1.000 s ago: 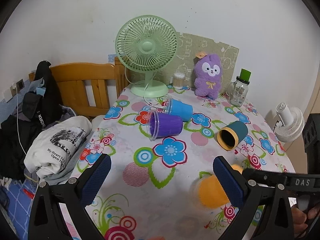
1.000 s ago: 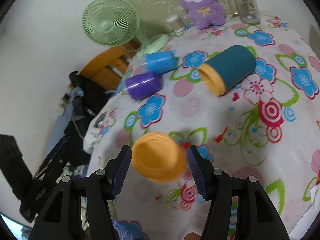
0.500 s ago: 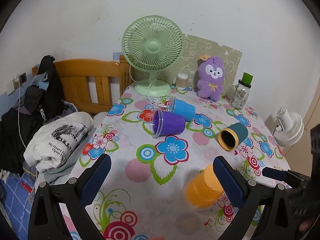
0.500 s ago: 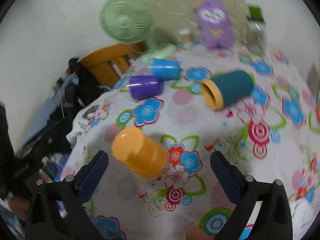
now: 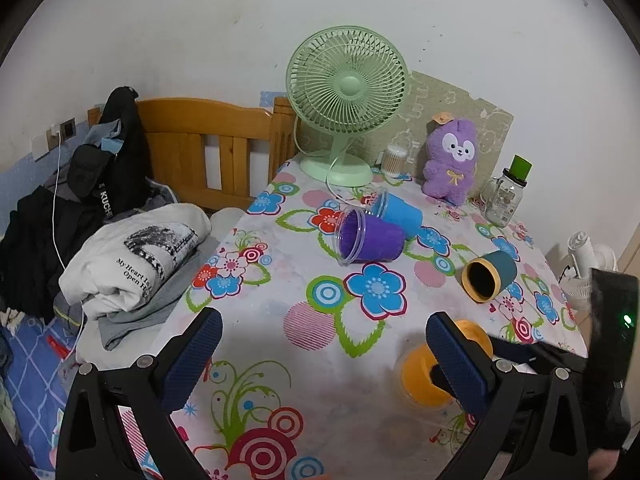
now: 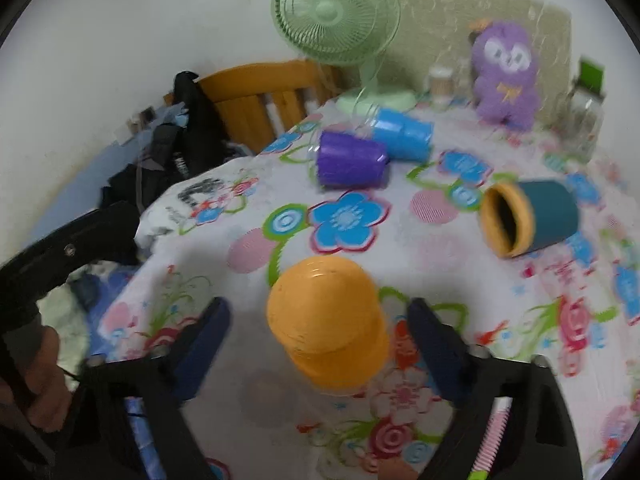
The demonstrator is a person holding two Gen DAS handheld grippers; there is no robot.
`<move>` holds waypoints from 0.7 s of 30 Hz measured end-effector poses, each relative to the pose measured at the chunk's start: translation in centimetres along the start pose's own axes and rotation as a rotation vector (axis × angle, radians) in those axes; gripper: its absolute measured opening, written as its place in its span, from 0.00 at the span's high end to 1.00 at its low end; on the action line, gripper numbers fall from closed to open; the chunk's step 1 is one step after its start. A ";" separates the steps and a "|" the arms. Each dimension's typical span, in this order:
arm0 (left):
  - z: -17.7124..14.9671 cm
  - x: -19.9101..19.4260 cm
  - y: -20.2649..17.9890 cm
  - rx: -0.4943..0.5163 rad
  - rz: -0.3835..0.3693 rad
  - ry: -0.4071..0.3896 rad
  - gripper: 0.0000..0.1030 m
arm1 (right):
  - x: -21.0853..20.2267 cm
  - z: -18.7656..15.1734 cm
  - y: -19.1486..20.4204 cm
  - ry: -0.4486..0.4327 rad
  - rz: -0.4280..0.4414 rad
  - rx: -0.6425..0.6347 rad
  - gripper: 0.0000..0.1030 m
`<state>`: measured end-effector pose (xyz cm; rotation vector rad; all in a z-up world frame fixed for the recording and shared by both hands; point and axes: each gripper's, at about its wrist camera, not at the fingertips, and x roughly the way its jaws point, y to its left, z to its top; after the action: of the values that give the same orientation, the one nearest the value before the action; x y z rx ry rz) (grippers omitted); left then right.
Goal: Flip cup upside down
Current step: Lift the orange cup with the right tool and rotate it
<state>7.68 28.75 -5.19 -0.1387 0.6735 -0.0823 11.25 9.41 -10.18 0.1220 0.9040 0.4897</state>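
Note:
An orange cup [image 6: 332, 320] stands upside down on the flowered tablecloth, base up. My right gripper [image 6: 320, 340] is open, its fingers on either side of the cup and apart from it. In the left wrist view the orange cup [image 5: 420, 376] is partly hidden behind my right finger pad. My left gripper [image 5: 320, 348] is open and empty over the table's near edge. A purple cup [image 5: 368, 240], a blue cup [image 5: 400, 214] and a teal cup with an orange rim [image 5: 490, 276] lie on their sides.
A green fan [image 5: 346, 100], a purple plush toy [image 5: 452, 168] and a glass jar with a green lid [image 5: 506, 194] stand at the back of the table. A wooden bed frame [image 5: 208, 144] and folded clothes [image 5: 136, 260] are to the left.
My right gripper opened and let go of the orange cup, which went from tilted to standing base up on the table. The right gripper has come back around it. The left gripper drew back slightly.

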 end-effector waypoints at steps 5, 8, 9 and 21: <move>0.0 0.2 -0.4 0.012 -0.013 0.006 0.00 | -0.8 0.0 -2.2 -0.006 0.105 0.156 0.37; 0.1 0.1 -0.8 0.019 -0.024 0.005 0.00 | -2.1 -0.2 -4.1 -0.027 0.265 0.312 0.37; 0.2 0.1 -0.9 0.020 -0.029 0.005 0.00 | -2.3 -0.4 -4.8 -0.023 0.325 0.367 0.37; -0.1 0.2 -3.5 0.081 -0.053 0.014 0.00 | -3.1 -3.3 -11.9 -0.024 0.187 0.640 0.17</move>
<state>7.62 25.24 -4.86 -0.0787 0.6791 -0.1616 11.30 -2.85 -13.64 0.7987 1.0051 0.3541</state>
